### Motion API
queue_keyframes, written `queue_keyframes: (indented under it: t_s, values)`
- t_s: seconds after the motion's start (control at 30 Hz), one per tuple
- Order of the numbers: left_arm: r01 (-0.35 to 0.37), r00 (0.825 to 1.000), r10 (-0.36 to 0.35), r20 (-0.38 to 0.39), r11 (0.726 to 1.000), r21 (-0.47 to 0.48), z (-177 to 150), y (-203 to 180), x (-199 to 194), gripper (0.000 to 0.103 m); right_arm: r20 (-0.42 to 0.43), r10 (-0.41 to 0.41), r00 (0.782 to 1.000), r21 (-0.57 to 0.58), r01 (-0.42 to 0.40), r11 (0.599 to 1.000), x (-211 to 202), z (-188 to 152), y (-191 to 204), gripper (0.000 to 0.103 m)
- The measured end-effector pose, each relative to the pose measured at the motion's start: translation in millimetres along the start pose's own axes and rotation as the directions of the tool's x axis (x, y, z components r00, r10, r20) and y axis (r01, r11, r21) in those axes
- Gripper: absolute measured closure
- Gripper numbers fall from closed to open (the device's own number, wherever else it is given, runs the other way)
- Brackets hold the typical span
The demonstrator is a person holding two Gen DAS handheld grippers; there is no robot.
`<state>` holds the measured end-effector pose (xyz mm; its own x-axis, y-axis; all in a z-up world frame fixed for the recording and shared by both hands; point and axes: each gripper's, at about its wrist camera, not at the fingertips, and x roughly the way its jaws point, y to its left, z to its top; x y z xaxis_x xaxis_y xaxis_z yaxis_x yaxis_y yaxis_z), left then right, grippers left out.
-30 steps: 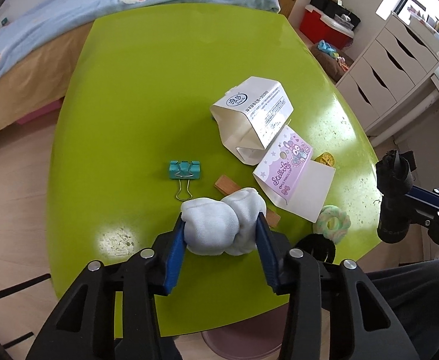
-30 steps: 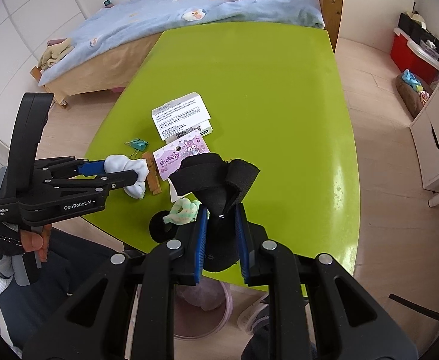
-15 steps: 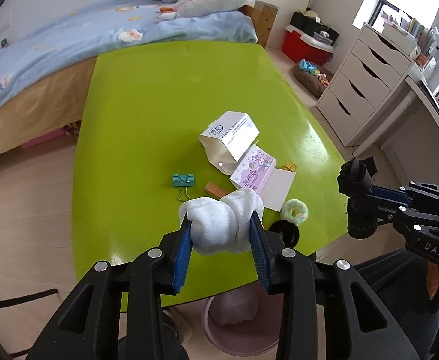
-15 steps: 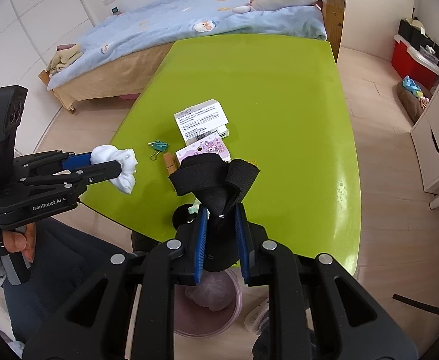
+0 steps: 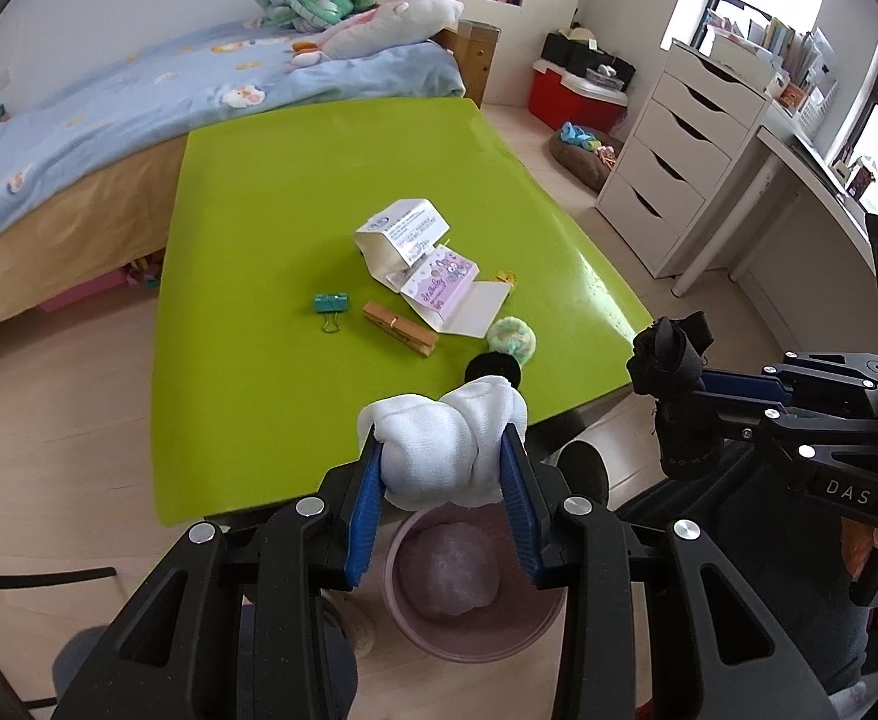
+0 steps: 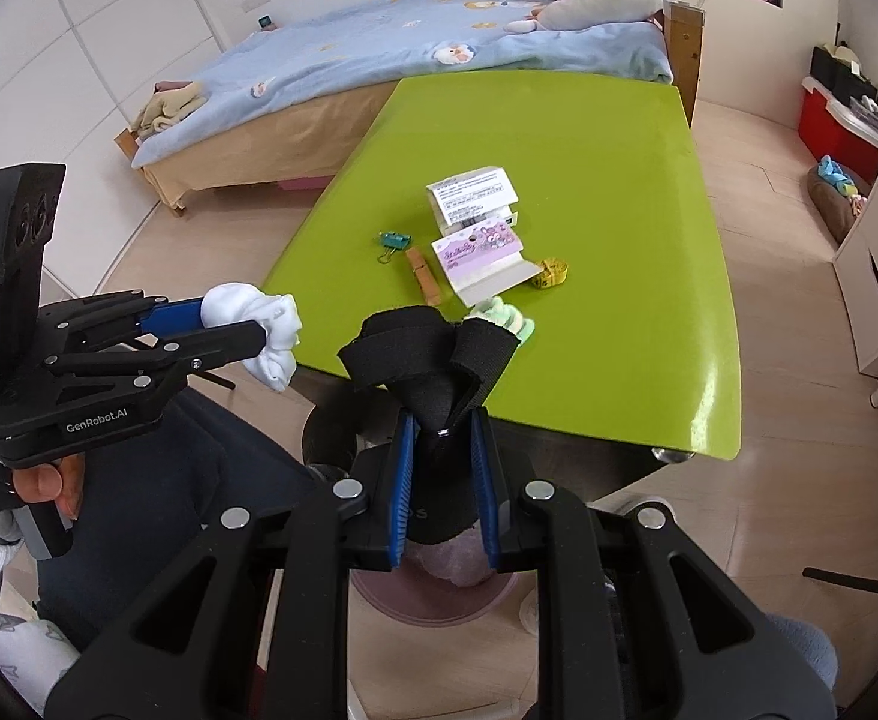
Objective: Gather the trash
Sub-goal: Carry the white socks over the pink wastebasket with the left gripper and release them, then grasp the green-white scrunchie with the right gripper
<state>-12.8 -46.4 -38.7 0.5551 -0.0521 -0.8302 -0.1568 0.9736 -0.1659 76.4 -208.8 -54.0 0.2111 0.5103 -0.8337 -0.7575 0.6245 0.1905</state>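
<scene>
Since a second ago, the left hand-held gripper [image 5: 444,480] has lifted its clamped white sock [image 5: 448,444] off the desk [image 5: 247,276], back over the pink bin [image 5: 469,576]. The right hand-held gripper [image 6: 442,480], pinching a black sock [image 6: 433,372] that stands upright, has likewise drawn back past the desk edge.

1. The left gripper [image 5: 442,468] is clamped on a white sock [image 5: 439,444], held off the tabletop's near edge.
2. The right gripper [image 6: 442,450] is closed on a black sock [image 6: 433,360], also just off the near edge.
3. Both grippers point toward the tabletop, side by side and apart.
</scene>
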Motion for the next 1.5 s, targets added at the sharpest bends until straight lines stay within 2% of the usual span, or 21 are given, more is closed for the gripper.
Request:
queue_keyframes:
  t_s: [0.23,0.4,0.43,0.47,0.5,0.63,0.83,0.9,0.93,0.97,1.0,1.03,1.17,1.5]
  values:
    - [0.014,1.000,-0.015,-0.023,1.000,-0.012,-26.0,-5.4,-5.8,0.067,-0.069,0.035,0.997,-0.008,-0.036,0.999,10.3,-33.3,12.9,0.084]
    - [0.018,1.000,-0.019,-0.018,1.000,-0.017,-32.0,-5.8,-12.5,0.067,-0.093,0.064,0.994,-0.021,-0.067,0.998,18.3,-40.9,22.7,0.082]
    - [0.018,1.000,-0.018,-0.017,1.000,-0.017,-32.0,-5.7,-13.4,0.067,-0.094,0.064,0.993,-0.021,-0.066,0.998,18.9,-40.6,23.1,0.072]
    - [0.017,1.000,-0.018,-0.015,1.000,-0.016,-32.0,-5.7,-14.1,0.067,-0.092,0.062,0.994,-0.017,-0.064,0.998,19.3,-39.8,22.7,0.046]
    - [0.017,1.000,-0.017,-0.013,1.000,-0.016,-32.2,-5.6,-14.7,0.066,-0.082,0.059,0.995,-0.010,-0.060,0.998,18.4,-39.0,21.7,0.035]
    - [0.022,1.000,-0.022,-0.014,1.000,-0.009,-32.7,-6.4,-14.6,0.066,-0.058,0.040,0.998,0.020,-0.039,0.999,12.8,-37.3,15.6,0.015]
    - [0.054,0.998,-0.053,-0.033,0.998,0.014,-33.9,-15.7,-10.4,0.064,-0.023,0.000,1.000,0.066,0.001,0.998,0.5,-33.8,1.5,0.010]
    - [0.078,0.996,-0.077,-0.041,0.997,0.020,-34.3,-19.3,-8.5,0.057,-0.015,-0.009,1.000,0.083,0.011,0.996,-3.1,-33.8,-4.0,0.010]
    - [0.084,0.996,-0.083,-0.042,0.996,0.024,-34.1,-21.3,-7.7,0.053,-0.012,-0.015,1.000,0.092,0.016,0.996,-4.7,-34.1,-6.9,0.010]
    - [0.090,0.995,-0.089,-0.043,0.996,0.028,-33.9,-23.2,-6.6,0.042,-0.009,-0.020,1.000,0.099,0.021,0.995,-6.1,-34.4,-9.4,0.010]
    - [0.093,0.995,-0.091,-0.043,0.995,0.030,-33.5,-24.9,-5.8,0.023,-0.006,-0.022,1.000,0.106,0.022,0.994,-7.1,-34.2,-11.8,0.010]
    - [0.099,0.995,-0.098,-0.033,0.995,0.029,-33.6,-26.0,-5.9,0.015,-0.004,-0.022,1.000,0.112,0.023,0.993,-8.2,-34.4,-13.6,0.010]
    - [0.085,0.996,-0.085,-0.033,0.996,0.023,-32.6,-25.2,-1.6,0.008,-0.003,-0.024,1.000,0.129,0.024,0.991,-9.3,-36.3,-19.0,0.009]
    - [0.062,0.997,-0.063,-0.035,0.997,-0.036,-33.3,-7.6,1.0,0.008,-0.010,-0.025,1.000,0.130,0.026,0.991,-6.9,-38.0,-18.8,0.009]
